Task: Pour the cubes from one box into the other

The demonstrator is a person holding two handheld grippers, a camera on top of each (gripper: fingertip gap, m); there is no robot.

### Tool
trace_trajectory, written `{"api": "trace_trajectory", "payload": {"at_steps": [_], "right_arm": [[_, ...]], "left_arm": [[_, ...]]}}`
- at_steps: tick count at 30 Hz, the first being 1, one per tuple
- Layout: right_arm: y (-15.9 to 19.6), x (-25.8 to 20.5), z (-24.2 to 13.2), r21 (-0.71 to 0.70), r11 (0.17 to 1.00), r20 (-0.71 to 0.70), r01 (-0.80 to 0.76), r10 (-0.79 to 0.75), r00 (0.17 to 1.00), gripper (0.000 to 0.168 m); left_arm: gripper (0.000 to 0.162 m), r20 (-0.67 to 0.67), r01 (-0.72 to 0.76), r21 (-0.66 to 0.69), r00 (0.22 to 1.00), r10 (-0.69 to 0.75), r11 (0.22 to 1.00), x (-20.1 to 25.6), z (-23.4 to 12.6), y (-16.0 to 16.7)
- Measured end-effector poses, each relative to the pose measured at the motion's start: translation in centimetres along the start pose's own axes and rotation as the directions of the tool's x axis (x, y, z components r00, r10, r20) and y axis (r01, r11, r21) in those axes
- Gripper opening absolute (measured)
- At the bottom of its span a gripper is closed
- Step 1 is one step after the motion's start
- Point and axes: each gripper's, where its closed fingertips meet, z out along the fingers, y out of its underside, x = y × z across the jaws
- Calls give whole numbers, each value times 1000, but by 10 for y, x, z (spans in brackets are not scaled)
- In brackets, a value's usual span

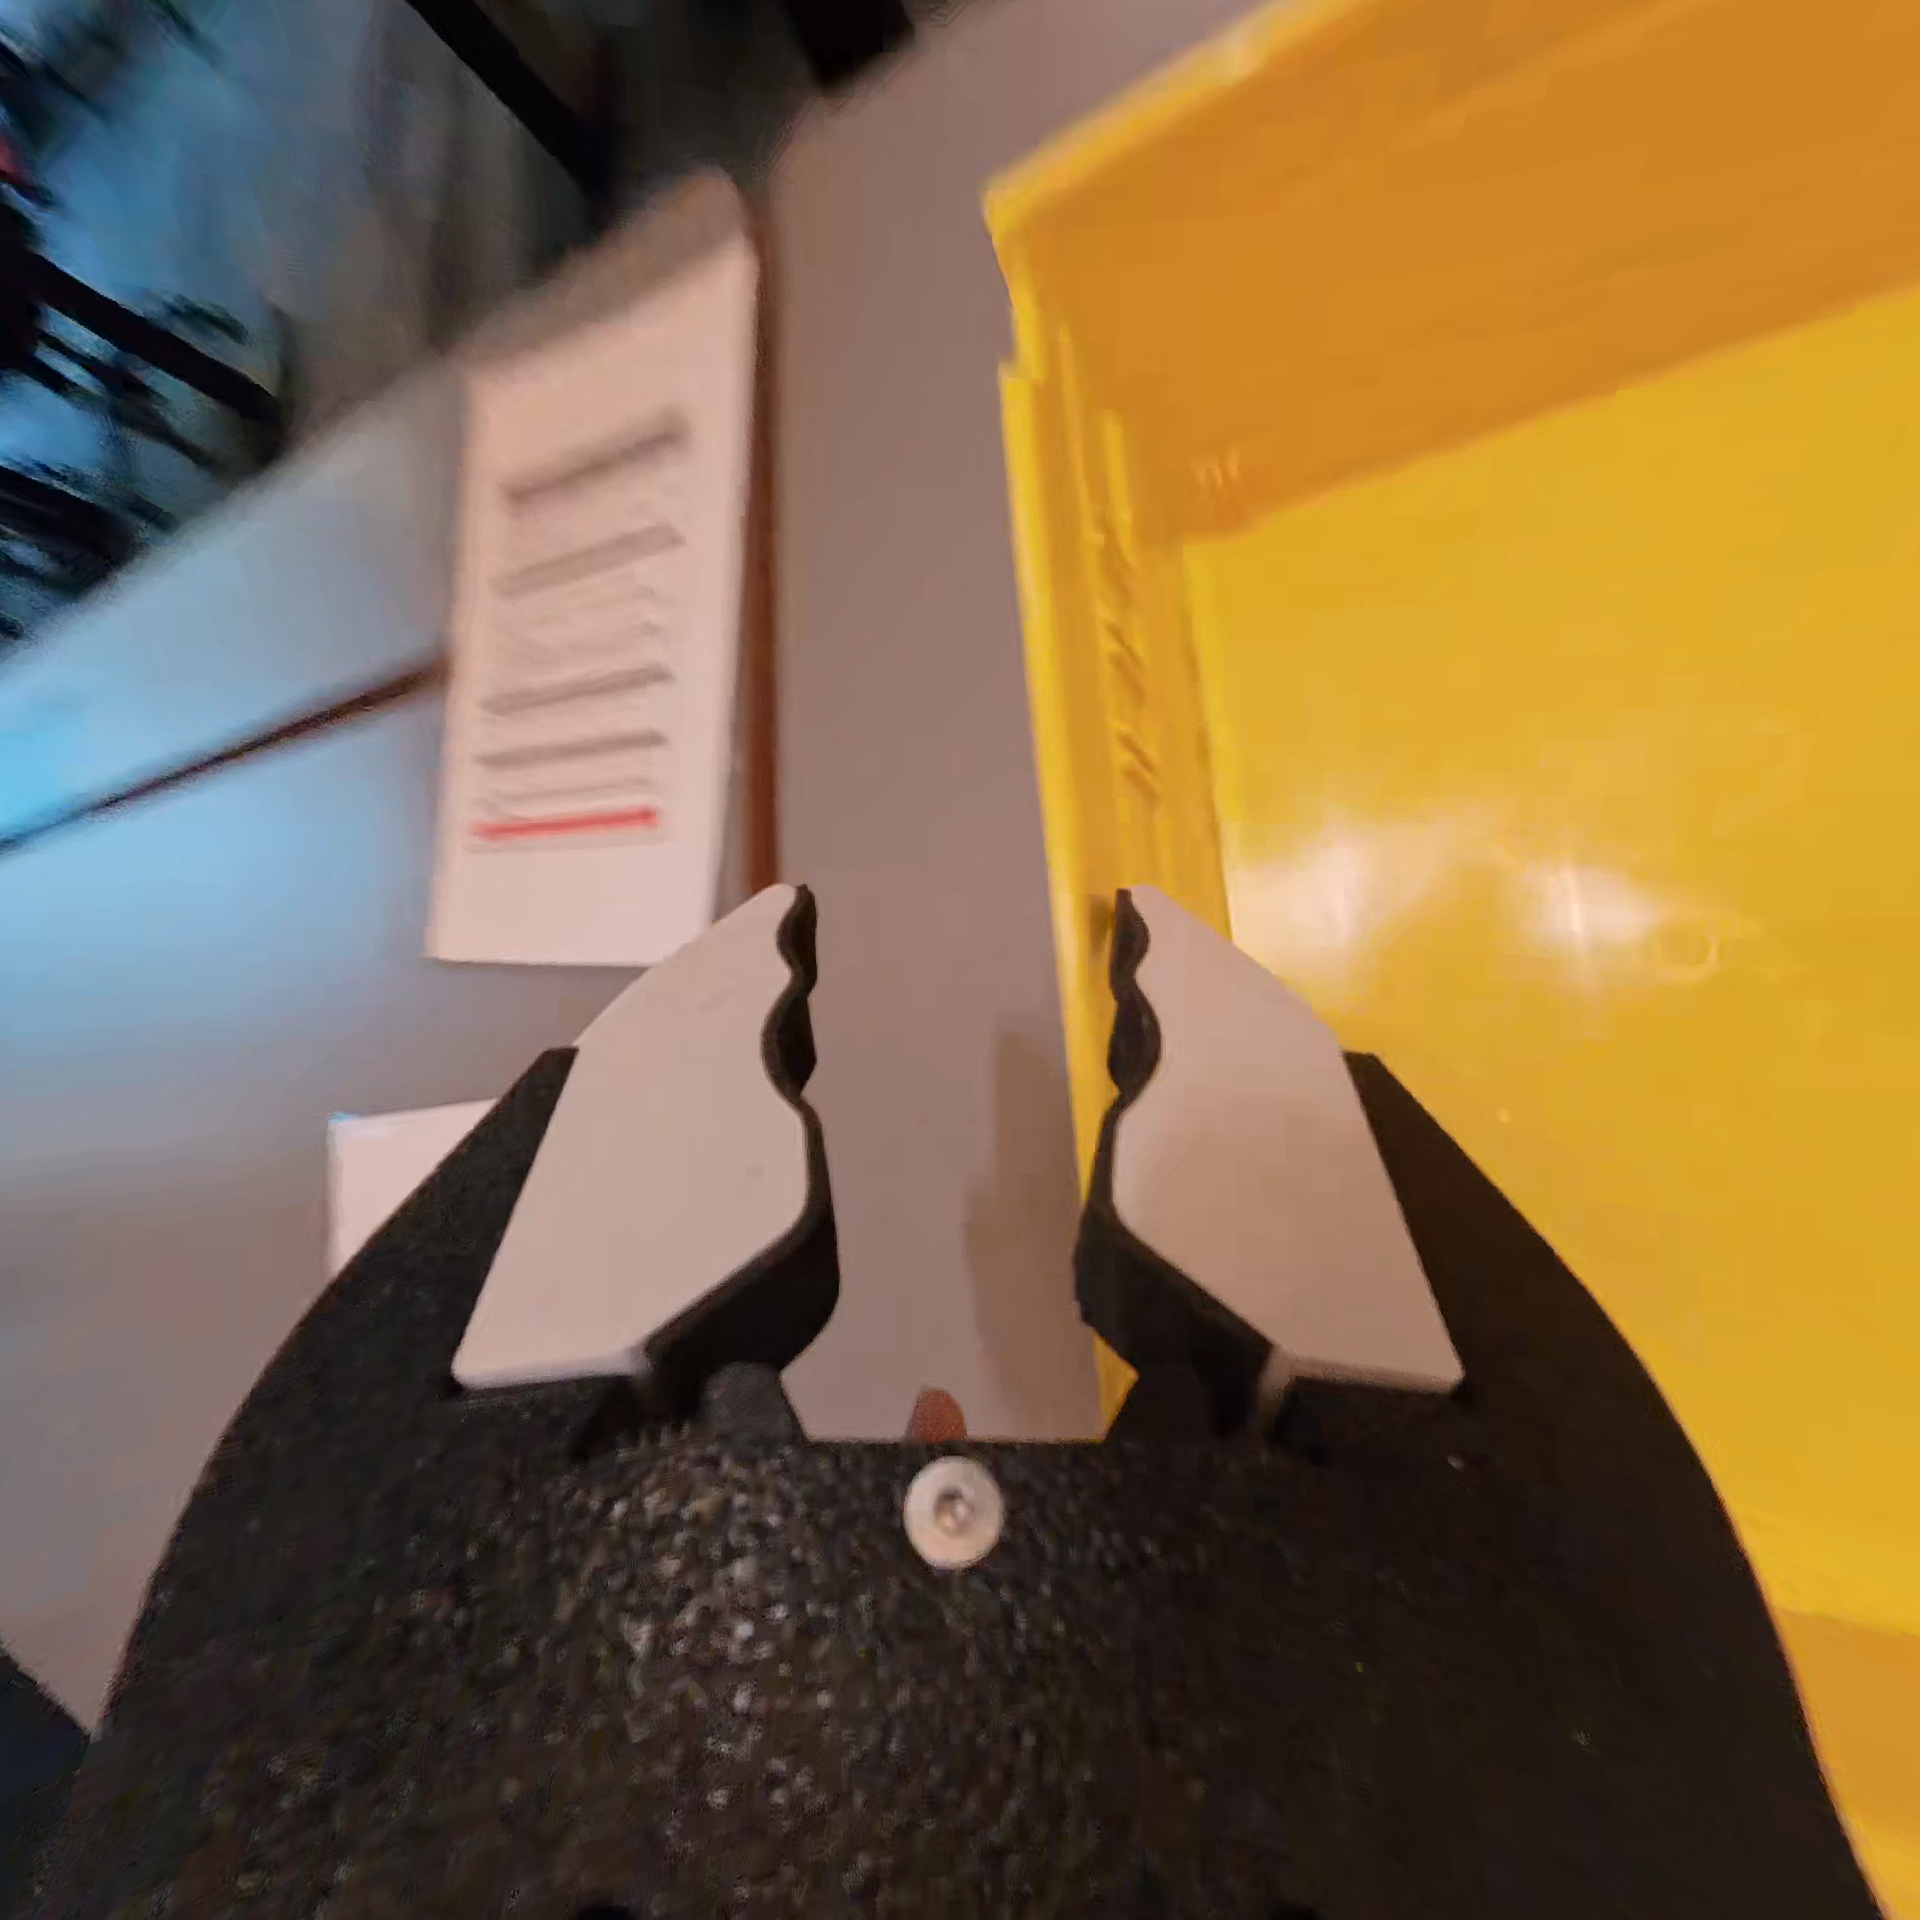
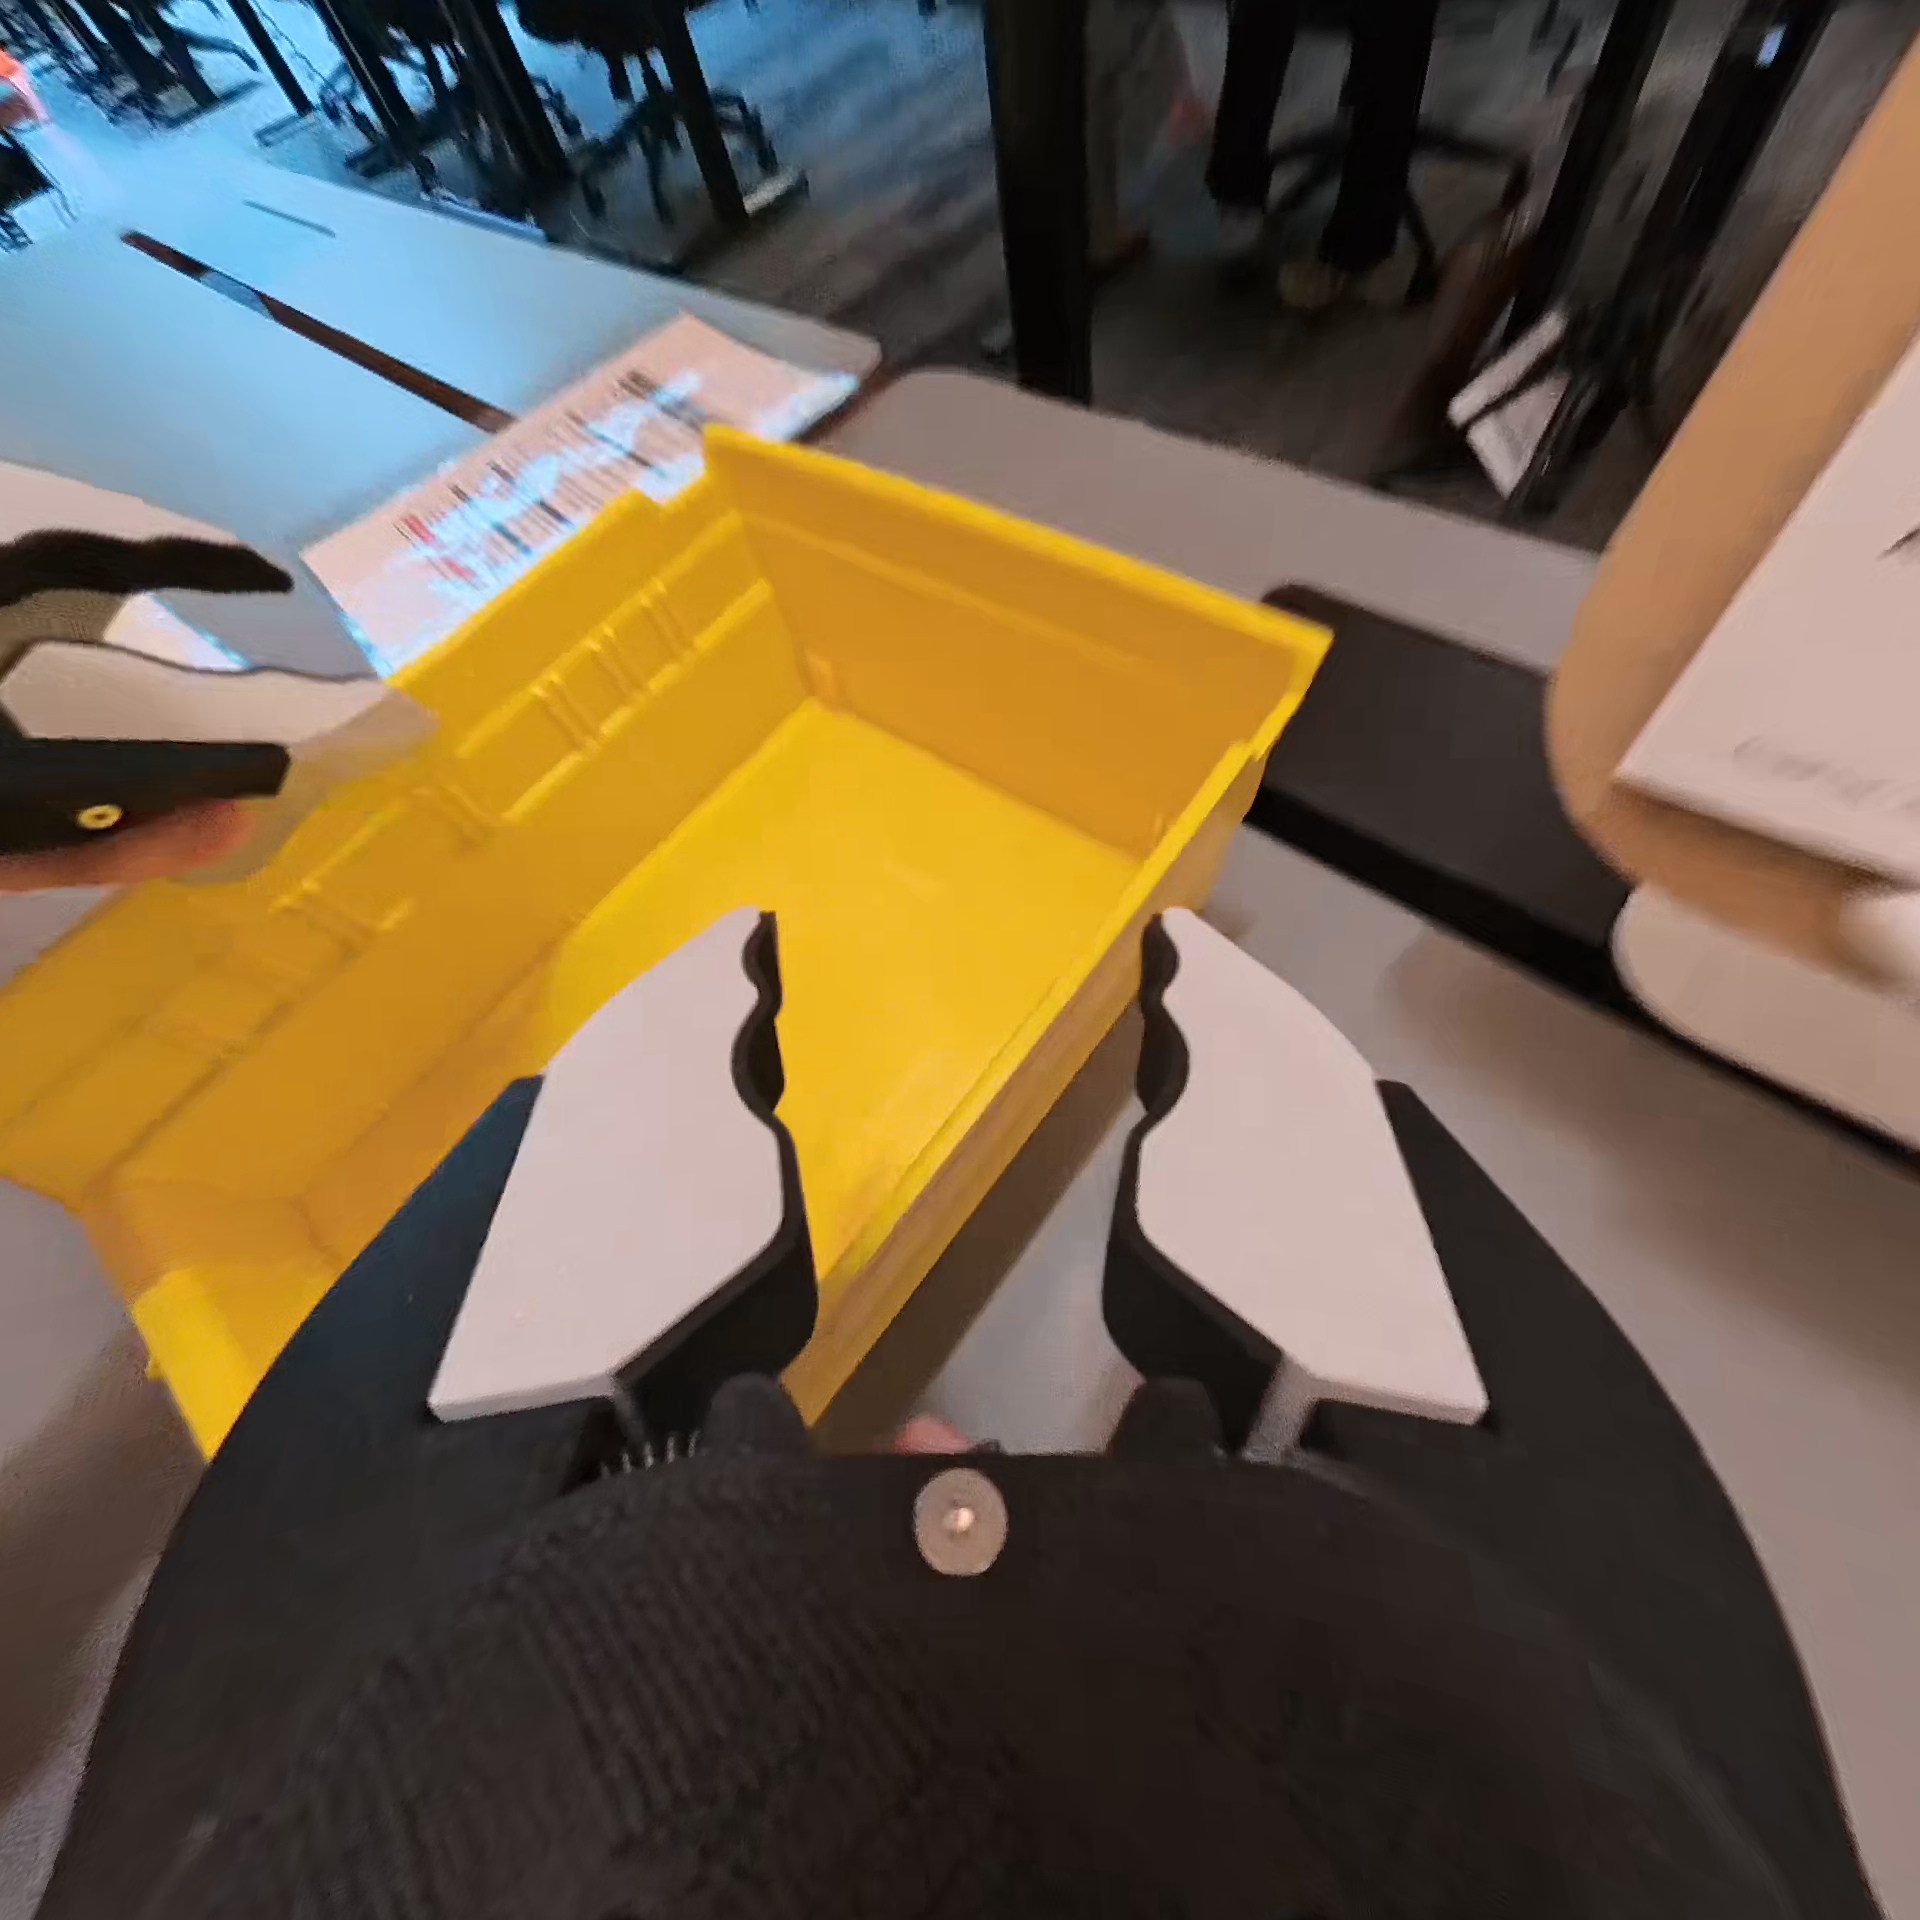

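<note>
The empty yellow box (image 2: 883, 831) lies on the grey table (image 2: 1507, 1299), its long axis toward 11 o'clock, with the open right gripper (image 2: 961, 951) astride its right wall and the open left gripper (image 1: 964, 914) astride its left wall.

Office; desks (image 2: 312, 312), swivel chairs (image 2: 665, 114)

yellow box (image 2: 883, 894): glossy smooth plastic | left gripper (image 1: 961, 997): rough speckled black body, matt grey fingers (image 1: 665, 1143) | sheet (image 1: 597, 665): matt paper
</note>
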Motion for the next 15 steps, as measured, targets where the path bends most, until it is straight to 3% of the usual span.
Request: {"api": "trace_trajectory", "payload": {"at_steps": [1,3,8,11,15], "right_arm": [[-9,2,-12,20,999,-10,32,-32,999,74],[-25,9,-40,57,994,-36,95,-93,995,89],[-39,41,-121,101,976,-59,193,-188,980,91],[-24,72,-172,94,969,-69,230,-224,972,91],[13,138,-246,80,977,-157,198,-183,970,86]], "left_arm": [[49,55,-6,57,998,3,998,-7,-11,-11],[45,104,-18,145,995,3,989,-11,-37,-34],[42,-11,-21,307,1000,25,952,31,-103,-81],[43,-113,3,397,993,46,918,77,-139,-101],[44,-328,53,487,936,126,872,172,-180,-116]]}}
